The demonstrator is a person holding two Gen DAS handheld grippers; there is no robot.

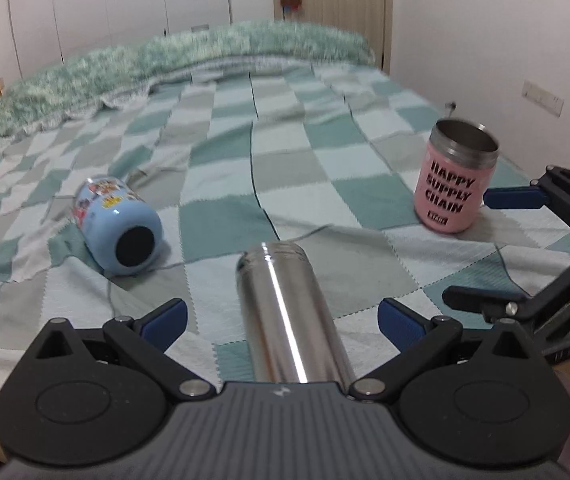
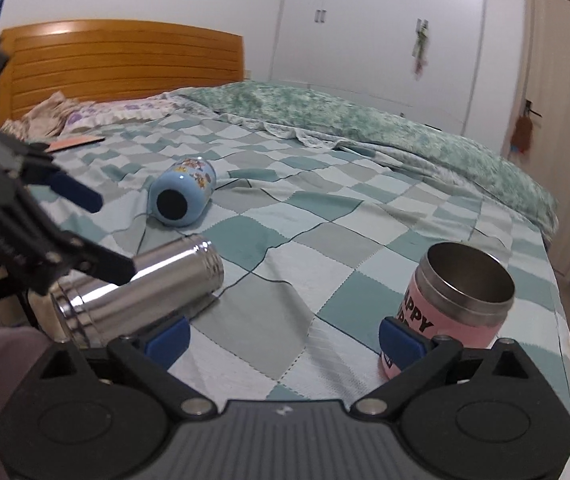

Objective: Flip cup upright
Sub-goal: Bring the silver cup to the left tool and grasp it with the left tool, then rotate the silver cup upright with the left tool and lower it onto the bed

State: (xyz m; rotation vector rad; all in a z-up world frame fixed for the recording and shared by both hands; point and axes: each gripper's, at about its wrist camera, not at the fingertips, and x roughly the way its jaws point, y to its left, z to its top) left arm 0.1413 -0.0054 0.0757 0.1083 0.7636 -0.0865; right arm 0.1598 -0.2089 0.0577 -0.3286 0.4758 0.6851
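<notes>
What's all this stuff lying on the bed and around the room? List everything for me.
Steel flask: one, silver, lying on its side on the bedspread between the left gripper's open fingers.
Blue cup: one, light blue with cartoon stickers, lying on its side, farther left.
Pink cup: one, pink with black lettering, steel rim, standing upright on the right.
Bedspread: one, checked teal, grey and white.
Green blanket: one, bunched along the bed's far side.
Headboard: one, orange wood.
Wardrobe: white doors.
Door: one, beige.
Left gripper: black, blue pads, open.
Right gripper: same, open, beside the pink cup.
</notes>
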